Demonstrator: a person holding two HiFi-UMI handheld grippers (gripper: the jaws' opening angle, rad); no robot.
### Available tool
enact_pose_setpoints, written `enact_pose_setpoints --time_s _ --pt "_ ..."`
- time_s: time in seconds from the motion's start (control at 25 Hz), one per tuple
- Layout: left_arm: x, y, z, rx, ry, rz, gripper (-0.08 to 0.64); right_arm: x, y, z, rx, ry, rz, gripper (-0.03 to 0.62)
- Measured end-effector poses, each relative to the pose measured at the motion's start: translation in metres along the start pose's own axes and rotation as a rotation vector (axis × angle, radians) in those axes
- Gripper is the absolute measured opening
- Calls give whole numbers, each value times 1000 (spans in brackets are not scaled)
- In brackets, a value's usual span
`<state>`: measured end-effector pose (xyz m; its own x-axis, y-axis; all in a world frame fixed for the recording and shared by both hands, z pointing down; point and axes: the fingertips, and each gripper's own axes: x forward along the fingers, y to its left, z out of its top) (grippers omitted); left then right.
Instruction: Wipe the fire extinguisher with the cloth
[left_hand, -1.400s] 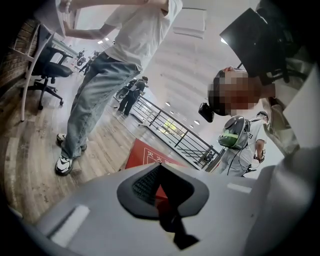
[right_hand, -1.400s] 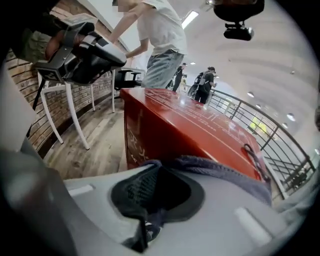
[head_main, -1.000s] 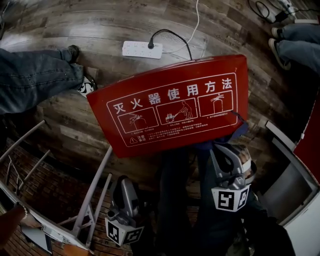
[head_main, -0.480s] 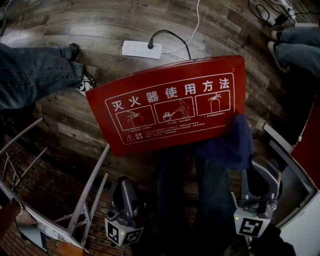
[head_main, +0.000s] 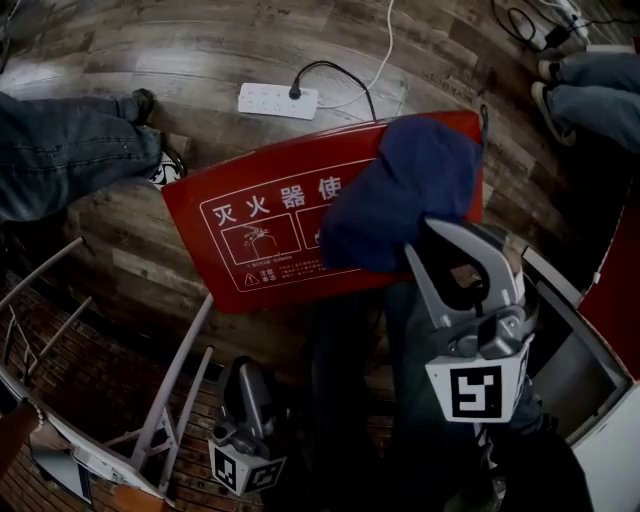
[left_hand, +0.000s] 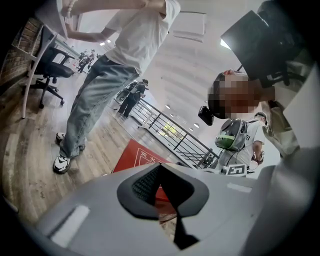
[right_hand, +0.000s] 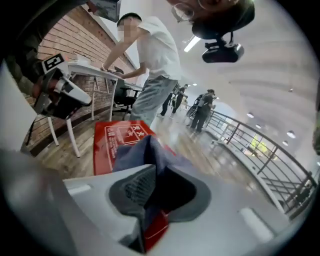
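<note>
Cloth (head_main: 400, 195) now over red cabinet (head_main: 245, 235)

The red box (head_main: 262, 222) at frame centre bears white characters 灭火器使 (the rest lies under the cloth (head_main: 400, 190)); its smaller print is unreadable.

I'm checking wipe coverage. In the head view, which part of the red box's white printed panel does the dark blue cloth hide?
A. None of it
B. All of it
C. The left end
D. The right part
D: in the head view the dark blue cloth lies across the right side of the red fire extinguisher box. It hides the right part of the white printed panel, while the left characters and pictures show.
</note>
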<state>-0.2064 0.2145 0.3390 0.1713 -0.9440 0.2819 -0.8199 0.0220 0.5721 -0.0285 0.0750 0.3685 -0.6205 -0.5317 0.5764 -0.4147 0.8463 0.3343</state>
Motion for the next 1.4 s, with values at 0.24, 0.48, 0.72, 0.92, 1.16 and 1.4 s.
enact_pose_setpoints --time_s 0.24,0.48,0.72,0.92,1.16,1.4 --pt "4 2 -6 -8 -1 4 -2 -10 11 -6 91 31 68 319" --pt "7 -4 -6 -4 4 -4 -2 29 25 3 1 35 224 334" --pt "6 -5 -7 -11 -4 1 -2 12 52 -7 -132 119 217 115" --pt "3 -5 -10 -19 -6 -1 -2 -25 75 -31 -34 153 197 92" --pt "-4 3 -12 -19 -6 0 -2 -47 123 -80 -105 176 132 87" --pt "-7 27 -42 18 81 -23 -2 5 137 -127 -93 164 -37 86"
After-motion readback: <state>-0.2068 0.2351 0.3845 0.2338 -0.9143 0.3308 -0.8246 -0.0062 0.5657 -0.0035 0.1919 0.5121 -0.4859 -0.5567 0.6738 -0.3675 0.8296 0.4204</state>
